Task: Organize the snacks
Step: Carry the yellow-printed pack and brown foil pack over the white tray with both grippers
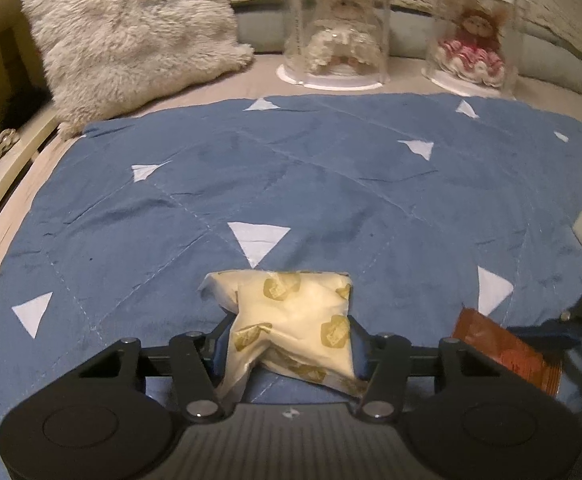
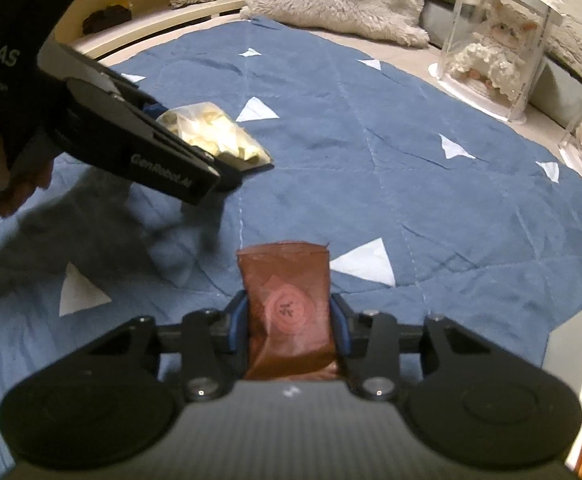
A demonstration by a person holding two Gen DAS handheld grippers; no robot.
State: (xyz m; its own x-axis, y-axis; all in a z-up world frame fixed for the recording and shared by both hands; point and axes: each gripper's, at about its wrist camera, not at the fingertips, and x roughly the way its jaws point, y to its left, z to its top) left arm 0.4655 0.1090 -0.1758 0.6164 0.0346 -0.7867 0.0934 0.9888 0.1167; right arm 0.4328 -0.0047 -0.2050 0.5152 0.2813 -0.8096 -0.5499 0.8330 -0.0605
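Blue quilt point(image 1: 331, 184) on bed, left tongs point(image 1: 289, 344) gripping cream packet point(image 1: 291, 320), right tongs point(image 2: 289, 316) brown packet point(image 2: 287, 304).

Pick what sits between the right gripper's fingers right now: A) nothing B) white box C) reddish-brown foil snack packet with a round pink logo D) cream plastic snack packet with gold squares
C: in the right wrist view the right gripper has its blue pads pressed on both sides of the reddish-brown foil snack packet, while the cream plastic snack packet is in the left gripper.
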